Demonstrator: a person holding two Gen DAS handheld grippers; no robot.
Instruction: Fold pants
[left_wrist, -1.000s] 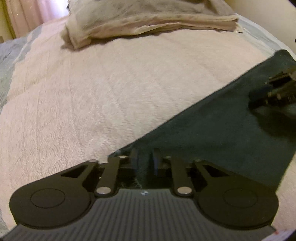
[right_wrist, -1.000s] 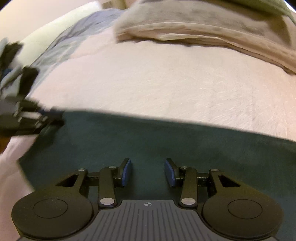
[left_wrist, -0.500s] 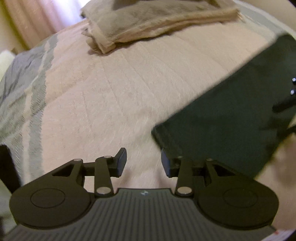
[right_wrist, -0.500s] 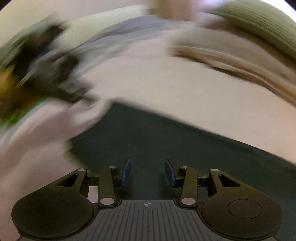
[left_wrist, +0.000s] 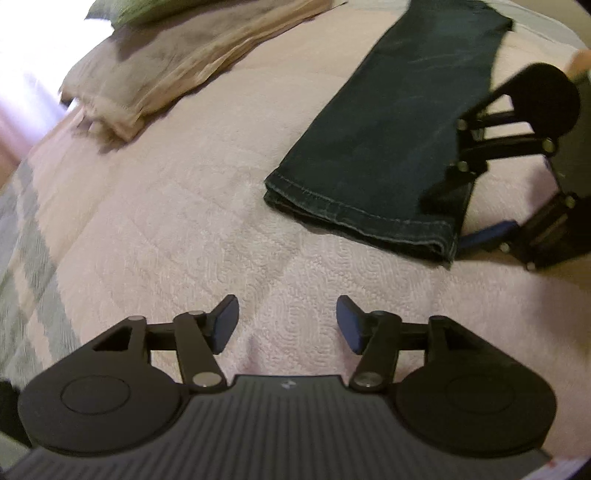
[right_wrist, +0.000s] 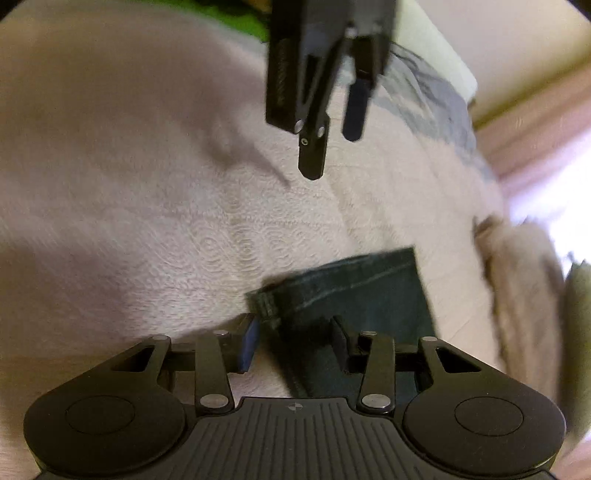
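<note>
**Hem corners next, before the pants fold again**

The pants (left_wrist: 388, 136) lie on the bed (left_wrist: 207, 206) as a long dark strip, legs stacked, the stitched hem end nearest us and the far end running toward the bed's far edge. A folded beige blanket (left_wrist: 177, 62) sits well apart, toward the head of the bed.

Our right hand-held gripper (right_wrist: 293, 341) straddles one hem corner, its jaws partly apart with the cloth between them but not pinched. Our left hand-held gripper (left_wrist: 287, 325) hovers over bare bedspread just short of the hem, jaws opening, nothing between them.

We judge the next fold needs both hem corners caught evenly, through both layers, so the edge lifts straight.
</note>
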